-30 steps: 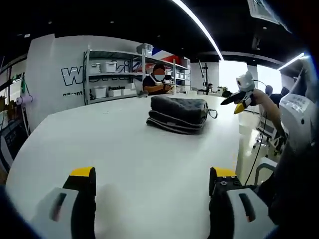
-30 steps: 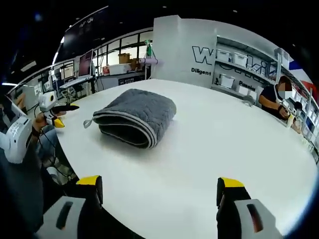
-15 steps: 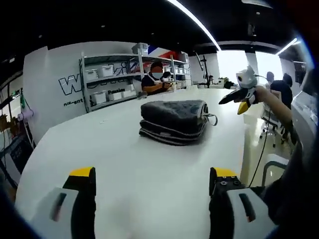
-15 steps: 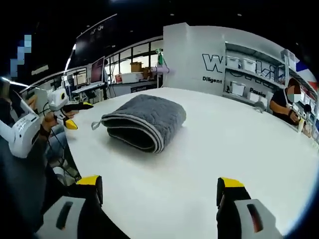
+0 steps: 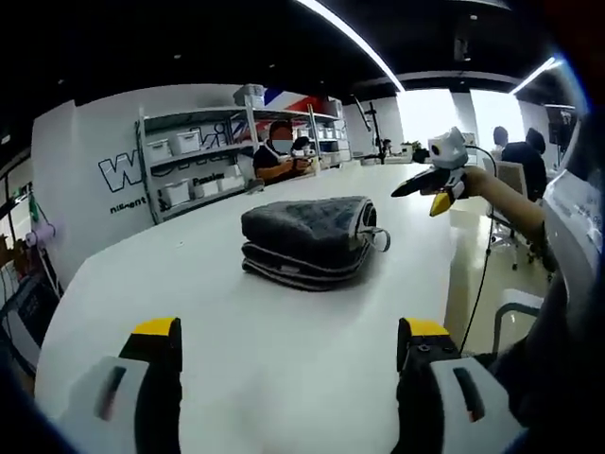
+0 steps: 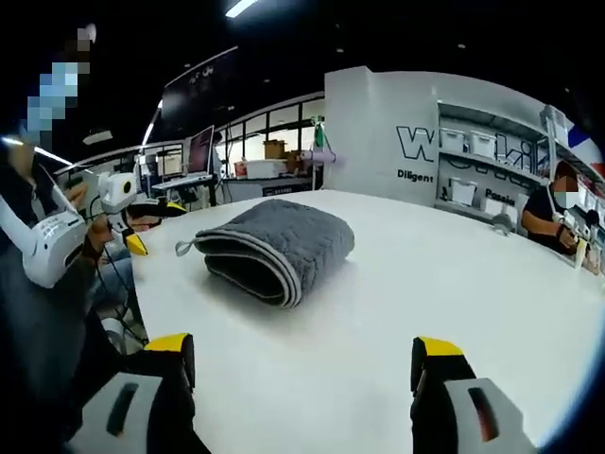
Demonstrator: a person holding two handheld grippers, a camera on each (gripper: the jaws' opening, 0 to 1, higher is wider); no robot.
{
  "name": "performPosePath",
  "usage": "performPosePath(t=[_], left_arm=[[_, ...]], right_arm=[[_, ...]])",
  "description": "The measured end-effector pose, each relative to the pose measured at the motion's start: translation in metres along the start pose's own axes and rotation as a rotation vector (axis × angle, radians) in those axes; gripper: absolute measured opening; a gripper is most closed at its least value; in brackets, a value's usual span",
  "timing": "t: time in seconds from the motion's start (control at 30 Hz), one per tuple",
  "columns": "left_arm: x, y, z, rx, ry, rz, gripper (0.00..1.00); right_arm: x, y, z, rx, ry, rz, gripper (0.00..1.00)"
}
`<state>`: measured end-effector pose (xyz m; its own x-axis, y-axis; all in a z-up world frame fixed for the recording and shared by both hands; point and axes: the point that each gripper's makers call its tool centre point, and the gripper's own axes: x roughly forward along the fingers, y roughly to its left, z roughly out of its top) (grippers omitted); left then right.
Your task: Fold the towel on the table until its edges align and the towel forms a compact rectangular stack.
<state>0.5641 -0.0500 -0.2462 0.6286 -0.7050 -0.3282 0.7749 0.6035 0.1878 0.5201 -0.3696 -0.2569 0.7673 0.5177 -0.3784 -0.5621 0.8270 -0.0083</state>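
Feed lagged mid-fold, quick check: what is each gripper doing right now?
Left gripper: open, holding nothing, back from the folded grey quilted towel.
Right gripper: open, holding nothing, clear of the towel on the white table.

the towel (image 5: 307,239) is soft grey cloth with a quilted, matt face and a paler stitched edge band along its folded layers (image 6: 276,250). the bench (image 5: 236,322) under it is smooth white, with a faint satin sheen. the left gripper (image 5: 288,378) has hard plastic fingers (image 5: 156,369), matt black with glossy yellow tips, on pale grey shells. the right gripper (image 6: 302,397) looks the same. the far shelf rack (image 5: 203,156) looks like grey painted metal.
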Motion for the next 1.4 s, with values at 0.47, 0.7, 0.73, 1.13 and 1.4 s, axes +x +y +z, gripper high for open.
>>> performPosePath(t=[0.47,0.7,0.73,1.13,1.4], left_arm=[[-0.001,0.001,-0.004,-0.019,0.011,-0.002,0.99],[0.004,-0.001,-0.008,-0.095,0.001,-0.02,0.99],[0.005,-0.002,-0.008,-0.115,-0.001,-0.022,0.99],[0.012,-0.02,-0.002,-0.198,-0.048,-0.088,0.99],[0.013,-0.02,-0.002,-0.201,-0.051,-0.086,0.99]], right_arm=[[-0.001,-0.002,-0.004,0.009,0.001,0.0,0.99],[0.0,0.0,-0.002,-0.011,0.012,0.008,0.99],[0.0,0.0,-0.003,-0.016,0.016,0.011,0.99],[0.005,-0.003,-0.004,-0.004,0.016,0.014,0.99],[0.005,0.002,-0.002,-0.009,0.018,0.02,0.99]])
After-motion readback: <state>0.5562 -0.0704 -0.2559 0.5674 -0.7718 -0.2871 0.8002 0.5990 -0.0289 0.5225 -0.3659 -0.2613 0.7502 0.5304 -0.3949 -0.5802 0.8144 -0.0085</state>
